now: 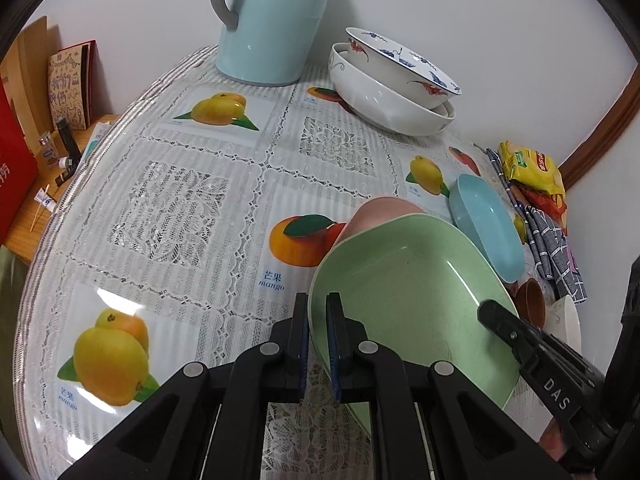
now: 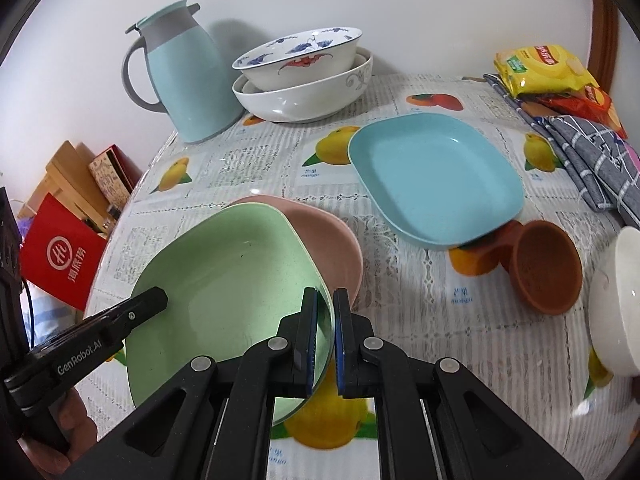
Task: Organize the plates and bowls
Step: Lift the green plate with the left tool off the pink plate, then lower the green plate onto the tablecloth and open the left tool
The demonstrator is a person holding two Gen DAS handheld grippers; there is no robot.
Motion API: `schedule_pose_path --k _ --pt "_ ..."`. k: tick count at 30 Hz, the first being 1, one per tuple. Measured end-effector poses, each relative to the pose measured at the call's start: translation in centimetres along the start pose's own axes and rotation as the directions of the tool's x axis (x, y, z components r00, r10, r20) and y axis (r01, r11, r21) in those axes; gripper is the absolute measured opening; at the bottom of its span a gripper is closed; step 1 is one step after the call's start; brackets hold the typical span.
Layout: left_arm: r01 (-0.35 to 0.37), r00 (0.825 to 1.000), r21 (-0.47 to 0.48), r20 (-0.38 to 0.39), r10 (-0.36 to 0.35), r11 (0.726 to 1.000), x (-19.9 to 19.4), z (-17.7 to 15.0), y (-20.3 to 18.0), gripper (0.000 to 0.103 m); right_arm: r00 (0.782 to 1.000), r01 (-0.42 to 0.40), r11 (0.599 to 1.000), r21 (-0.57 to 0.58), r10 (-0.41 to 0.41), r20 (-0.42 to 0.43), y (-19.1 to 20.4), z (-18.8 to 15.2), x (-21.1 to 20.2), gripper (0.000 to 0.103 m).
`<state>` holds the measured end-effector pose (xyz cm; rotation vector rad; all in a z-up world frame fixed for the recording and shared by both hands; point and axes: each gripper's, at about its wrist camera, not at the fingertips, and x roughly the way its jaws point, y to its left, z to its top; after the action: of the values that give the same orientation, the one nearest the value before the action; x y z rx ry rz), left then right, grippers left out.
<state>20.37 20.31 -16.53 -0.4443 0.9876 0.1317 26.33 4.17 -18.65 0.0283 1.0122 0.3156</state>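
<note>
Above the worktop (image 2: 400,280), the green plate (image 2: 224,280) hangs tilted over the pink plate (image 2: 332,240) just beyond it, the left gripper (image 1: 318,344) and right gripper (image 2: 325,340) fingers pinching its opposite rims.

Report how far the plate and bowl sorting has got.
Done: two white bowls sit nested by the jug. In hand: the left gripper and the right gripper both pinch the green plate, held over the pink plate. Left: blue plate, brown cup, white bowl.
</note>
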Motion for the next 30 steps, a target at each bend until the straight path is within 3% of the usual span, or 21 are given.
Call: schedule_pose_path --k 11,24,28,30 --pt "0.002 1.0 0.011 -0.01 -0.002 1.0 0.6 0.3 -0.2 0.013 1.0 0.018 0.996 -0.087 -0.017 0.02 0.7 2.4 1.4 0.012" --pt "-0.048 0.998 0.049 -0.025 0.049 0.998 0.6 -0.1 -1.0 0.015 0.996 0.049 0.99 -0.132 -0.039 0.082 2.2 3.9 1.6 0.02" --pt "-0.054 0.998 0.066 -0.029 0.056 0.996 0.2 -0.3 -1.3 0.017 0.994 0.054 0.988 -0.145 -0.04 0.098 2.5 3.8 1.3 0.028" --pt "-0.052 0.998 0.072 -0.029 0.055 0.996 0.0 -0.4 -1.5 0.028 0.995 0.033 0.99 -0.134 -0.021 0.095 2.4 3.8 1.2 0.037"
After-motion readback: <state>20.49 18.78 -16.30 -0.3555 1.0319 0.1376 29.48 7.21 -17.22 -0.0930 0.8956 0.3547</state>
